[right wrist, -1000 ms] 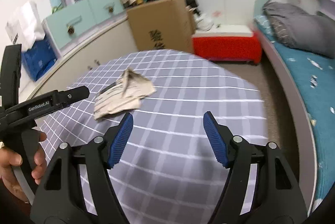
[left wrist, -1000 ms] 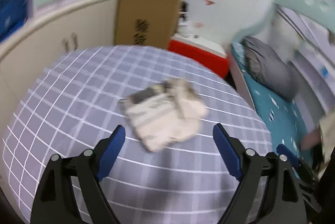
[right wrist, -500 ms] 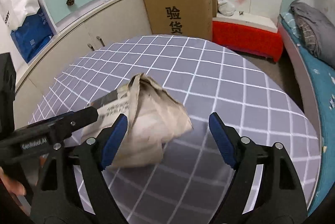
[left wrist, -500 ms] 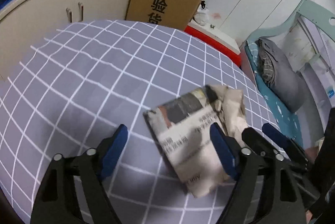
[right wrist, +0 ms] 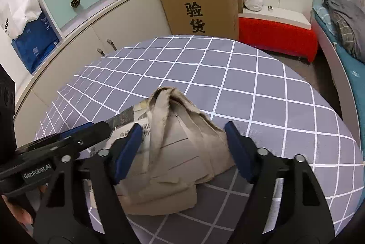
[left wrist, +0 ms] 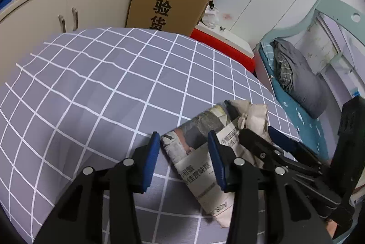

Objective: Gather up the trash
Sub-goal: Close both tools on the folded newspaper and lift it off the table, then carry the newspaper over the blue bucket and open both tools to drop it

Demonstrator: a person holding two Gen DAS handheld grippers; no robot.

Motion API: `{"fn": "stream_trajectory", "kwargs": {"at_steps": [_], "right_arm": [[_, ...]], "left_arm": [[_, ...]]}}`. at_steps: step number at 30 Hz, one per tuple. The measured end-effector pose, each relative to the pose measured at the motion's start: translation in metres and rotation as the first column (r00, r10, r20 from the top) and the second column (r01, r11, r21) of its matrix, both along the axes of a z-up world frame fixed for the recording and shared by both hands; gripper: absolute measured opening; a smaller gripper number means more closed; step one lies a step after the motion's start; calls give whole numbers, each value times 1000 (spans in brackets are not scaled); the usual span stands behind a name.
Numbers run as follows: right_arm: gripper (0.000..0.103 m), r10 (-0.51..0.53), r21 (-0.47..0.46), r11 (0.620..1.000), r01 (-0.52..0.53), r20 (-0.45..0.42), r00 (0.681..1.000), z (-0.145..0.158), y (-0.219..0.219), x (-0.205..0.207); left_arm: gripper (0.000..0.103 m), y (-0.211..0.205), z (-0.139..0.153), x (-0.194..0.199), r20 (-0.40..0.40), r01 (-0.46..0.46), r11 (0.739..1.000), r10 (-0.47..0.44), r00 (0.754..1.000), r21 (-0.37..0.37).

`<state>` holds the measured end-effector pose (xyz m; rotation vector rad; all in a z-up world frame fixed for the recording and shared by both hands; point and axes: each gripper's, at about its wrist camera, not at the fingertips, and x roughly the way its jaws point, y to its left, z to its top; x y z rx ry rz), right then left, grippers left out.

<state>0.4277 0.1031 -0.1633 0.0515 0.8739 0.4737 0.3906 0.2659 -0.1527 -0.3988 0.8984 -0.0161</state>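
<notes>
Closing on the crumpled wad of newspaper (left wrist: 200, 152), your left claw (left wrist: 185, 160) has one corner of the printed sheet between its blue pads (left wrist: 149, 161); the left pad sits just at the paper's edge, the right one lies against the print, and whether they press yet you cannot tell. Your right claw (right wrist: 182, 148) is closing too, straddling the beige, folded bulk of the same wad (right wrist: 175, 152), with its pads just beside the paper on either flank and no firm pinch visible.

The paper lies on the counter covered by a grey cloth with a white grid (left wrist: 91, 95). In the left wrist view it sits toward 4 o'clock, close to the counter's right edge, beyond which the teal bed (left wrist: 303, 120) runs. In the right wrist view it rests near centre, slightly toward 7 o'clock.

Bare cloth stretches from 9 through 12 o'clock in the left view, and from 12 to 4 o'clock in the right one, so you have open surface there. The two claws crowd each other: your left one's black finger crosses at 8 o'clock in the right view, nearly touching your right claw's left pad (right wrist: 127, 150). Past the far edge stand the tall brown cardboard box with black characters (right wrist: 200, 4) and a red low bench (right wrist: 278, 36).
</notes>
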Motion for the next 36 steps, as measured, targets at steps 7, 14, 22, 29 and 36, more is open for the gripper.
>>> {"fn": "stream_trajectory", "kwargs": {"at_steps": [7, 14, 22, 29, 36], "right_arm": [[38, -1, -130, 991, 12, 81, 997, 7, 5, -20], [3, 22, -144, 990, -8, 92, 996, 6, -5, -40], [3, -40, -53, 997, 47, 130, 991, 26, -58, -77], [3, -128, 16, 992, 127, 194, 973, 55, -133, -123], [3, -271, 86, 962, 258, 221, 937, 61, -232, -170]], "left_arm": [[42, -13, 2, -5, 6, 22, 999, -23, 1000, 23], [41, -37, 7, -12, 20, 62, 998, -62, 998, 13], [41, -80, 19, -30, 47, 110, 994, -111, 993, 16], [41, -150, 56, -56, 139, 198, 979, -202, 970, 40], [41, -253, 76, -85, 209, 312, 942, -333, 920, 124]]}}
